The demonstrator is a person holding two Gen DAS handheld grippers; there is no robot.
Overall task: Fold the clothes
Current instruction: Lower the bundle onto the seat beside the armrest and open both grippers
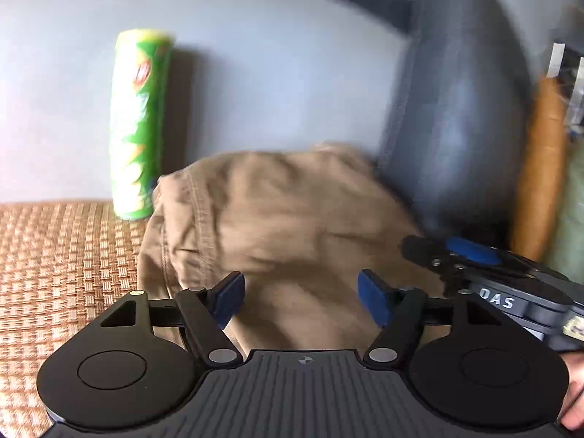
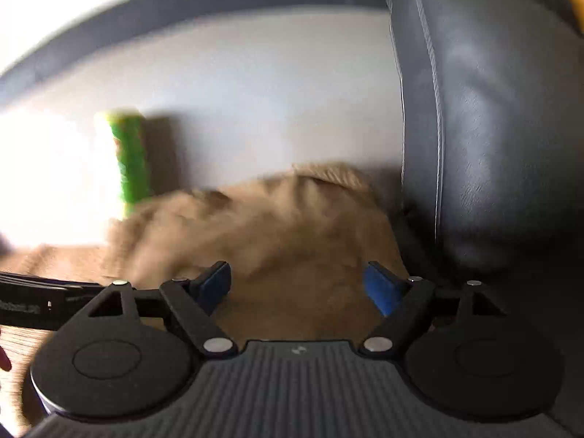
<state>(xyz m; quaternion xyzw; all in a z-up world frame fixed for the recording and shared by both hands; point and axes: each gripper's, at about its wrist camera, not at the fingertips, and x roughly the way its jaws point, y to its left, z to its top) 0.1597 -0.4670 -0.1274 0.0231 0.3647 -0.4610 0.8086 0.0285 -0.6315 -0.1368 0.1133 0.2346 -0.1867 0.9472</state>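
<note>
Two tongs, both released, over one tan garment on a woven surface.

Item 1: tan garment (image 1: 277, 219), crumpled in a heap with a stitched seam showing, lying on the orange-brown woven surface (image 1: 62, 255) against the pale wall (image 1: 255, 73) and beside the dark leather cushion (image 1: 460, 109). Item 2: left tongs (image 1: 301, 297), blue pads spread apart, nothing between them, garment just ahead and beneath. Item 3: right tongs (image 2: 297, 286), blue pads likewise spread and holding nothing, over the near edge of the garment; view blurred. Item 4: green crisp tube (image 1: 140, 124), upright on the surface, just left of the garment, by the wall.
</note>
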